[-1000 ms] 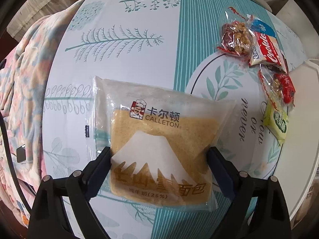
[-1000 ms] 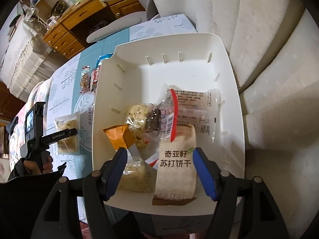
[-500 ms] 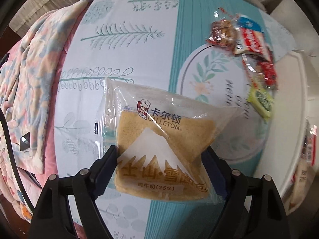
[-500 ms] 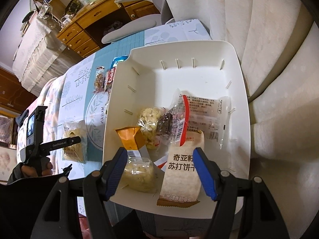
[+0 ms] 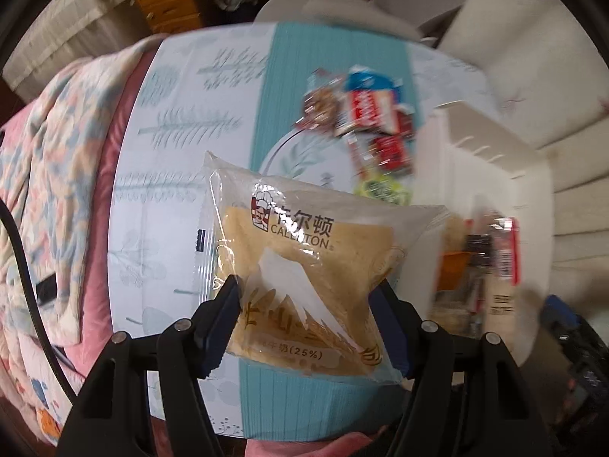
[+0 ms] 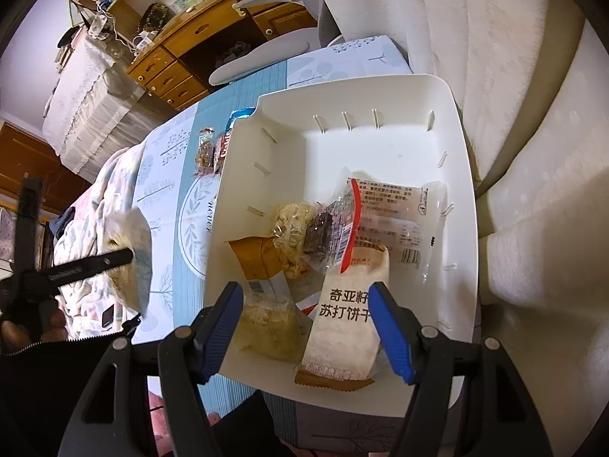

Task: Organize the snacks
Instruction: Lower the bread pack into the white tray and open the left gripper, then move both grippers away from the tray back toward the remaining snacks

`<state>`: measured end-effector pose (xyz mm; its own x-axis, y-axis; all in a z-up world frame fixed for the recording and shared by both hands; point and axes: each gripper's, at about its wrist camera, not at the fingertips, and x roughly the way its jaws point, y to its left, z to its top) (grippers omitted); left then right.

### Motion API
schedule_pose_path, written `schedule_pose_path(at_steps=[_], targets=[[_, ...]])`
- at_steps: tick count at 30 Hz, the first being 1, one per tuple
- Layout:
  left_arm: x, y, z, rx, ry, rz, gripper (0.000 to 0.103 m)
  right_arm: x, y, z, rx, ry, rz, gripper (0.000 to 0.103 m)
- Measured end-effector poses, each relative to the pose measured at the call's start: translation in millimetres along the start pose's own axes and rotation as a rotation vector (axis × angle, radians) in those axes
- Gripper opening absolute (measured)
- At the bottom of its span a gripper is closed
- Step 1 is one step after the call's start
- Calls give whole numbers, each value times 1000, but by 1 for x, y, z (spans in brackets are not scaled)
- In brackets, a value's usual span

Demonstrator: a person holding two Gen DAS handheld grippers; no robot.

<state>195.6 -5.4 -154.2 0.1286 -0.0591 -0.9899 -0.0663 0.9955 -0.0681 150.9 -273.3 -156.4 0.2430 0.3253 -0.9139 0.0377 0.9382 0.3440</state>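
Note:
A clear bread packet [image 5: 304, 266] with a white mountain print hangs above the tablecloth. My left gripper [image 5: 304, 293] points down and its jaws are closing, with the pads pressed on the packet's lower sides. From the right wrist view, that packet [image 6: 129, 251] and the left gripper [image 6: 76, 266] are left of the white basket [image 6: 462, 175]. My right gripper [image 6: 304, 293] hovers open over the basket's near end, holding nothing. Below it lie a soda cracker packet [image 6: 346, 323] and several other wrapped snacks.
Several small snacks [image 5: 357, 114] lie on the tablecloth beside the basket's [image 5: 456, 141] left wall. A flowered quilt [image 5: 49, 175] covers the left side. A pale sofa [image 6: 533, 114] runs along the right, and a wooden desk [image 6: 190, 49] stands behind.
The left gripper has risen with the bread packet, lifting it off the table, and its jaws have narrowed on it. More of the basket now shows at its right. The right gripper has stayed put.

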Motion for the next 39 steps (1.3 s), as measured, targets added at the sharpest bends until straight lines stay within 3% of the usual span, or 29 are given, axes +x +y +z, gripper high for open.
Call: schedule_pose_path(at_steps=[9,24,29,32,39], targets=[[-32,-63,18,123,-63,-24,66,2,-15,-8,21,15,30,69],[-24,-161,32,314,-78,-170,69,9,-31,-21,48,70,35,69],[-24,-175,28,356,-85,-180,73,9,-33,-22,64,73,29,69],[-31,-176,27,367,-129,-178,82,9,-32,-23,68,71,27,69],[-36,-154,24,328,-137,-159,82,5,-22,-27,84,54,9,70]])
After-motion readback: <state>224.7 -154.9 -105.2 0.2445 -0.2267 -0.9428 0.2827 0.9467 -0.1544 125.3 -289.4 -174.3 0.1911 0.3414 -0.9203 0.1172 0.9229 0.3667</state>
